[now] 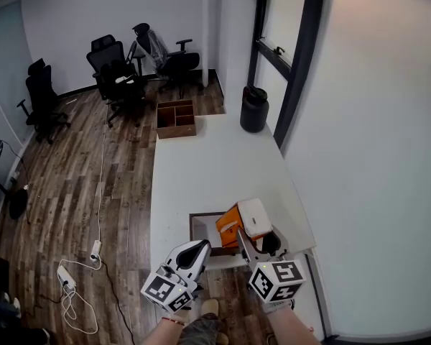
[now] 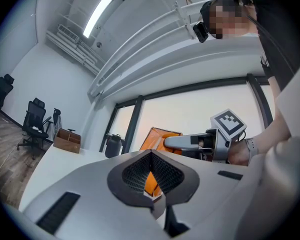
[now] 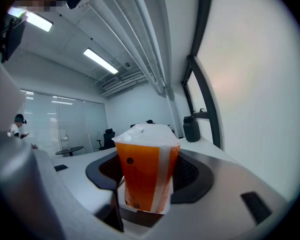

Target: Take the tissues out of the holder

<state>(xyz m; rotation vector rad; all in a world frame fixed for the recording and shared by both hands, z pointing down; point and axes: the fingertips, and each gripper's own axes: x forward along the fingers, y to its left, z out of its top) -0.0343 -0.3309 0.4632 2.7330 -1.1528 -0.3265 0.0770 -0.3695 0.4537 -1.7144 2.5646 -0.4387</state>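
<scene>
An orange and white tissue pack [image 1: 238, 223] is held above the near end of the white table [image 1: 201, 164]. My right gripper [image 1: 250, 231] is shut on it. In the right gripper view the pack [image 3: 145, 176] stands upright between the two pads, filling the gap, at my right gripper [image 3: 146, 186]. A dark-framed holder [image 1: 192, 228] lies just left of the pack on the table. My left gripper [image 1: 200, 248] hovers near the holder's front edge with its tips together and nothing in them. In the left gripper view, past my left gripper [image 2: 151, 156], are the pack [image 2: 157, 135] and the right gripper [image 2: 186, 142].
A wooden compartment box [image 1: 176, 118] and a black bin [image 1: 253, 109] stand at the table's far end. Office chairs [image 1: 118, 67] stand beyond on the wood floor. A power strip with cables [image 1: 66, 275] lies on the floor at left. A white wall runs close along the right.
</scene>
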